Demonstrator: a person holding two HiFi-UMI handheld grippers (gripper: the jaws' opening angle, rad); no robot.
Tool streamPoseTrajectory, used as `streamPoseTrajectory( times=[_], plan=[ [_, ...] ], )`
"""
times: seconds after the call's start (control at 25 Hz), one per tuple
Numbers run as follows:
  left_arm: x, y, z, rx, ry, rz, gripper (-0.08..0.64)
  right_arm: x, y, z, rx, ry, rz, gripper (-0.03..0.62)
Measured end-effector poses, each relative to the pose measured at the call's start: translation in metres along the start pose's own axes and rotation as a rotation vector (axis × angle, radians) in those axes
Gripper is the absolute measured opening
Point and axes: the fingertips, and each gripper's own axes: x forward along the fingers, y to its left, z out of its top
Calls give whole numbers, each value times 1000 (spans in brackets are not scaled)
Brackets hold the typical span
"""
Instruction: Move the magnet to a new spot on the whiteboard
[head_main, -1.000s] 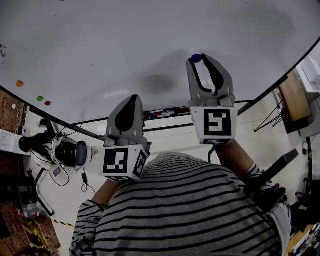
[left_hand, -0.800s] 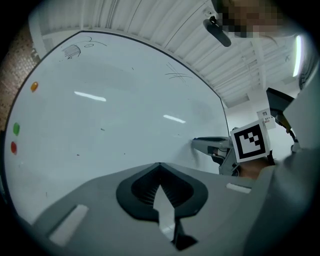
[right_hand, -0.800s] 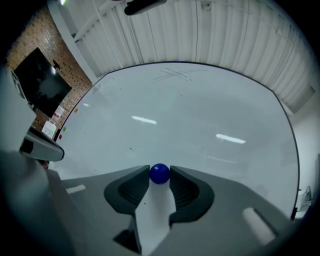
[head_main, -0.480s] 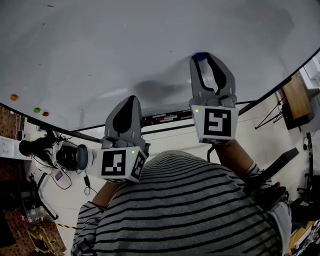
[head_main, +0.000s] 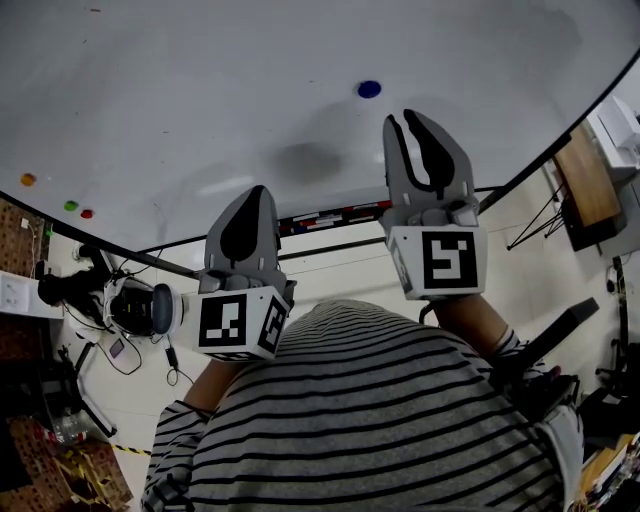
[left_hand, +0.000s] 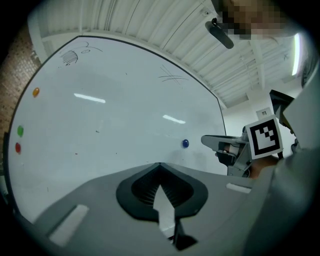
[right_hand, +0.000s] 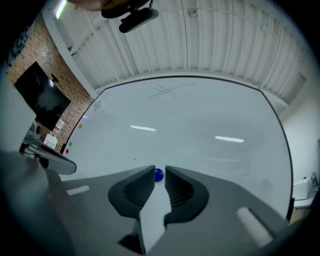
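Observation:
The blue magnet (head_main: 369, 89) sticks to the whiteboard (head_main: 200, 90) on its own, a little beyond and to the left of my right gripper (head_main: 403, 118). In the right gripper view the magnet (right_hand: 158, 175) shows through the narrow gap of that gripper (right_hand: 159, 169). The jaws are closing, with nothing between them and no contact with the magnet. My left gripper (head_main: 258, 192) is shut and empty, held lower and short of the board. The left gripper view shows the magnet (left_hand: 185, 143) ahead of the right gripper's tips (left_hand: 206, 140).
Orange (head_main: 27, 180), green (head_main: 70, 206) and red (head_main: 87, 213) magnets sit at the board's far left. A marker tray (head_main: 330, 217) runs along the board's lower edge. A wooden table (head_main: 585, 185) stands right; cables and gear (head_main: 130, 305) lie on the floor left.
My right gripper has let go of the blue magnet and drawn back from the board, its jaws narrowing. The magnet stays on the board. The left gripper has barely moved.

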Motion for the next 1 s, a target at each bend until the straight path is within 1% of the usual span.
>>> streamPoseTrajectory(
  times=[0.08, 0.36, 0.52, 0.64, 0.72, 0.84, 0.92, 1.0],
  plan=[
    [-6, -12, 0, 2, -6, 0, 15, -20, -6, 2, 8, 0, -6, 1],
    [-48, -75, -9, -2, -1, 22, 15, -102, -30, 0, 22, 37, 13, 0],
    [-76, -105, -16, 6, -7, 60, 15, -149, -41, -5, 33, 71, 38, 0],
    [-96, -124, -21, 3, 5, 93, 15, -181, -49, -7, 53, 99, 57, 0],
    [-107, -134, -22, 8, 13, 113, 15, -197, -52, -8, 66, 117, 70, 0],
    [-121, -147, -24, 18, 25, 121, 15, -214, -54, -12, 86, 143, 81, 0],
    [-128, -148, -26, 25, 33, 123, 15, -221, -51, -17, 82, 176, 86, 0],
    [-132, -142, -25, 28, 31, 130, 15, -222, -43, -18, 75, 185, 95, 0]
  ],
)
